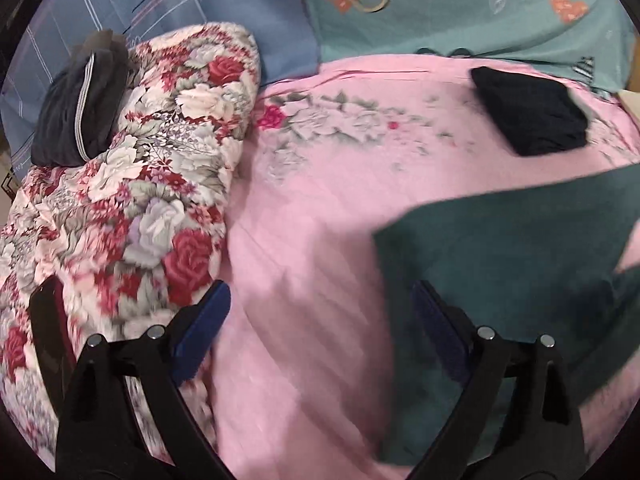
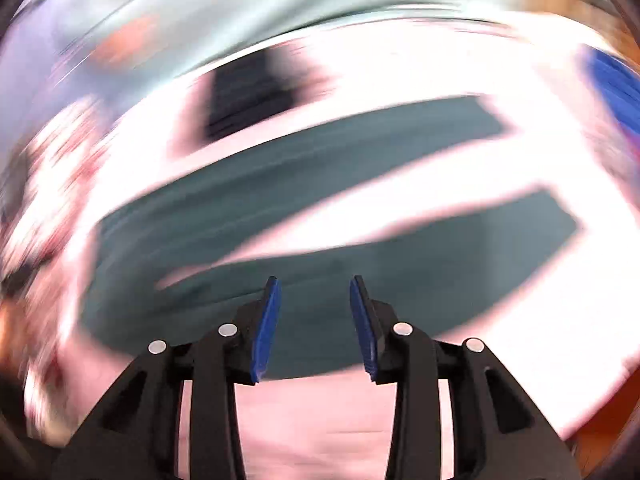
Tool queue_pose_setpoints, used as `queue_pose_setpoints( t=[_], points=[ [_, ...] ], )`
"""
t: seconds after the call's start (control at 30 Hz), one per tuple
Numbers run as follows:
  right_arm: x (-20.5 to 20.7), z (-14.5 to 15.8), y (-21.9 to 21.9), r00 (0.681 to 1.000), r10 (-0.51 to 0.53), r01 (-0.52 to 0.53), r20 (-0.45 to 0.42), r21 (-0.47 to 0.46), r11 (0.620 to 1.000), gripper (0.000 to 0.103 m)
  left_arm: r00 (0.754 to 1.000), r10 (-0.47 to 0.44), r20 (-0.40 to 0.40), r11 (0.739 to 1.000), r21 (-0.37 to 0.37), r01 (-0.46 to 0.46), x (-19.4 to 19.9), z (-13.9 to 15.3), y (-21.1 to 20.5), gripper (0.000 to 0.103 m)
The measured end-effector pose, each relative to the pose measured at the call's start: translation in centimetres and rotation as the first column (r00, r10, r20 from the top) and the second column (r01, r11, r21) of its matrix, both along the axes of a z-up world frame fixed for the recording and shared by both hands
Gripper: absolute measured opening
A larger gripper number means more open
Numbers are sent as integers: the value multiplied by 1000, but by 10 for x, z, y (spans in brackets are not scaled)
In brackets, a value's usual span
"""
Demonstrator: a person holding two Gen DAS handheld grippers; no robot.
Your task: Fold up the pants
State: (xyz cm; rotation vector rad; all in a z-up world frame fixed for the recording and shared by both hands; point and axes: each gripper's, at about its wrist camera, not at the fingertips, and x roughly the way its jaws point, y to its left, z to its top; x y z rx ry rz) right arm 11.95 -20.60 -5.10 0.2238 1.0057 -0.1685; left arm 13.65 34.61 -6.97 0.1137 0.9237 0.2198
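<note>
Pants (image 2: 320,200), dark green, lie flat on the bed's pink sheet (image 1: 304,264) with both legs spread apart, not yet folded. The left gripper (image 1: 320,332) hovers beside the waist end, fingers wide apart and empty; the right gripper (image 2: 314,328) hangs over the pants, fingers parted, holding nothing, its view badly smeared. Best, I'd say, to pinch one leg at hem and waist and lay it squarely over the other. No containers show; a dark folded garment (image 1: 528,110) lies near the pillows.
</note>
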Motion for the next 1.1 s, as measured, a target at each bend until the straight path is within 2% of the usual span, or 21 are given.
queue_pose_setpoints(
  t=[0.03, 0.07, 0.17, 0.23, 0.3, 0.37, 0.47, 0.5, 0.53, 0.57, 0.6, 0.67, 0.8, 0.87, 0.9, 0.97, 1.03, 1.1],
  points=[
    [-3, -1, -41, 994, -110, 110, -3, -44, 993, 37, 1000, -6, -3, 1000, -20, 6, -13, 1, -13, 93],
    [-3, -4, -59, 988, -151, 151, -6, -44, 988, 37, 1000, -12, -16, 999, -52, 12, -22, 0, -27, 93],
    [0, -28, -128, 952, -303, 305, -36, 64, 950, 37, 993, -99, -65, 980, -182, 86, -50, -12, -79, 93],
    [8, -43, -145, 934, -351, 356, -59, 116, 927, 37, 985, -145, -96, 969, -216, 122, -63, -26, -116, 93],
    [14, -62, -160, 928, -356, 370, -108, 158, 916, 37, 979, -166, -122, 958, -256, 131, -70, -37, -143, 93],
    [24, -77, -166, 934, -330, 349, -138, 157, 924, 37, 978, -155, -143, 951, -291, 108, -73, -47, -163, 93],
    [41, -79, -157, 962, -249, 258, -111, 75, 963, 35, 981, -120, -154, 959, -272, 75, -67, -57, -180, 92],
    [44, -80, -150, 970, -216, 220, -110, 34, 975, 30, 979, -112, -169, 961, -270, 63, -62, -62, -183, 91],
    [45, -81, -148, 978, -179, 183, -107, 28, 983, 14, 978, -109, -176, 961, -271, 58, -64, -65, -187, 91],
    [44, -81, -146, 983, -147, 150, -109, 11, 989, 2, 977, -97, -188, 964, -263, 45, -62, -70, -189, 90],
    [43, -77, -141, 986, -121, 116, -114, -45, 992, 2, 976, -87, -201, 967, -252, 34, -64, -74, -194, 89],
    [35, -68, -140, 991, -86, 77, -107, -83, 994, 2, 967, -83, -243, 968, -251, 20, -61, -85, -197, 83],
    [3, -42, -157, 992, -72, 62, -101, -98, 993, 2, 953, -89, -288, 968, -251, 15, -65, -92, -203, 74],
    [-12, -33, -165, 992, -71, 61, -102, -98, 993, 2, 946, -111, -303, 961, -276, 24, -71, -88, -205, 64],
    [-22, -31, -170, 992, -68, 56, -111, -109, 992, 2, 943, -123, -309, 957, -289, 30, -75, -87, -206, 64],
    [-33, -39, -177, 988, -75, 56, -137, -141, 988, 2, 938, -135, -320, 958, -282, 42, -83, -85, -205, 63],
    [-35, -65, -184, 974, -71, 43, -217, -131, 990, 2, 939, -129, -320, 963, -268, 41, -91, -80, -200, 65],
    [-41, -73, -188, 967, -105, 71, -233, -150, 986, 9, 944, -109, -311, 967, -253, 28, -95, -73, -188, 66]
  ],
)
